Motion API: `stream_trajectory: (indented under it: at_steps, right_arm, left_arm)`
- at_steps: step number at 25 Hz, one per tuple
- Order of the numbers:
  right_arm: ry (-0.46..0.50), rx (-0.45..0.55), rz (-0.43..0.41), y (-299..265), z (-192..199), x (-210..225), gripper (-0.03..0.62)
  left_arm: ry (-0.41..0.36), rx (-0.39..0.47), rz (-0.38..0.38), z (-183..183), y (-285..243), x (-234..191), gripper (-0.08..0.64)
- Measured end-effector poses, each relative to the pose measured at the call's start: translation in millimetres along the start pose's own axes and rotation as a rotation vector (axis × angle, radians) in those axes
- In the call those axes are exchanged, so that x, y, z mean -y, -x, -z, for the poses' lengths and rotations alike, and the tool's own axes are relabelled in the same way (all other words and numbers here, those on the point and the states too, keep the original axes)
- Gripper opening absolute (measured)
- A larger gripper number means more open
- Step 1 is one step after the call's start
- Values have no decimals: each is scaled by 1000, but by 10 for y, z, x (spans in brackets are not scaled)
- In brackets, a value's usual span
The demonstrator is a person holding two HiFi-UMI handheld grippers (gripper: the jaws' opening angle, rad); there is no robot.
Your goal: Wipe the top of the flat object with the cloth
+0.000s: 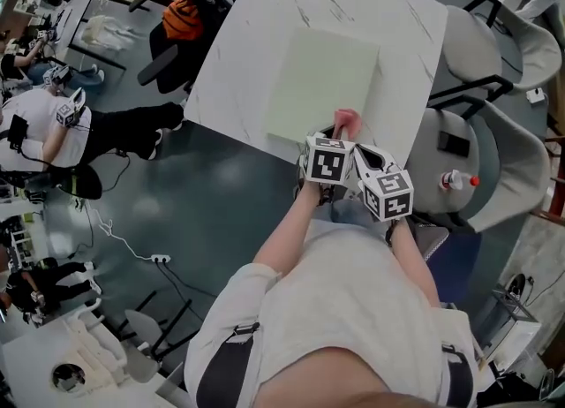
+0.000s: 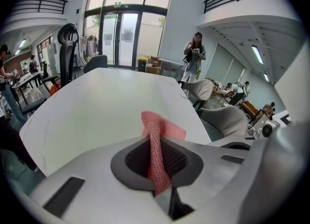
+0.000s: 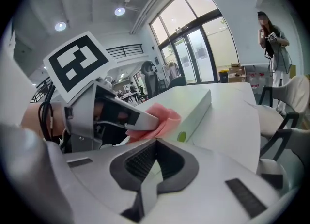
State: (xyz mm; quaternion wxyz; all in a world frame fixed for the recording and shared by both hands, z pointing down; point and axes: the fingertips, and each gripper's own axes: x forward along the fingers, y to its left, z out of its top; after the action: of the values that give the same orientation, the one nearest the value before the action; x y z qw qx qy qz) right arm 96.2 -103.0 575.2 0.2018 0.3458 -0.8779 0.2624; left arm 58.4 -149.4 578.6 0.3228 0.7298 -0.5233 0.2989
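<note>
On the white table (image 1: pixel 256 35) a pale green flat object (image 1: pixel 322 84) is laid. Just beside the left gripper (image 2: pixel 159 179), the right gripper (image 3: pixel 147 179) is held with its jaws pressed together on nothing. The pink cloth (image 2: pixel 156 145) is pinched in the left gripper's jaws and rested on the object's near edge.

Counter (image 1: pixel 265 35): white, marble-veined, standing askew on the floor.
Floor (image 1: pixel 221 194): dark grey-green, with a white power strip (image 1: pixel 160 259) lying on it.
Grey armchairs (image 1: pixel 481 53): two, along the counter's right side.
Black office chair (image 1: pixel 168 49): at the counter's far left corner, carrying an orange object (image 1: pixel 184 16).
Bottle (image 1: pixel 455 180): white with a red cap, on the nearer armchair.
Seated person (image 1: pixel 40 128): far left.
</note>
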Motion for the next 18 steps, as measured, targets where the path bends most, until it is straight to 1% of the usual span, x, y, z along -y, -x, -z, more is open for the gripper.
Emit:
stream_trajectory:
  at_steps: [4,8,11,14,18]
  right_arm:
    - [44,-19,-29,-95,18,-149,9]
    - [87,-47,-6,-145,29,-192,9]
    - [79,-54,17,-144,25,-213,9]
    - [61,-52,52,-137,5,-196,9]
    - [31,-49,98,-116,18,-157,9]
  left_arm:
    - [5,-2,4,18,-12,-11,35]
    - [-14,-1,16,22,2,-14,35]
    - [-13,-2,33,33,42,-79,35]
    - [-23,-7,32,32,79,-232,35]
    - [18,-7,24,38,140,-552,35]
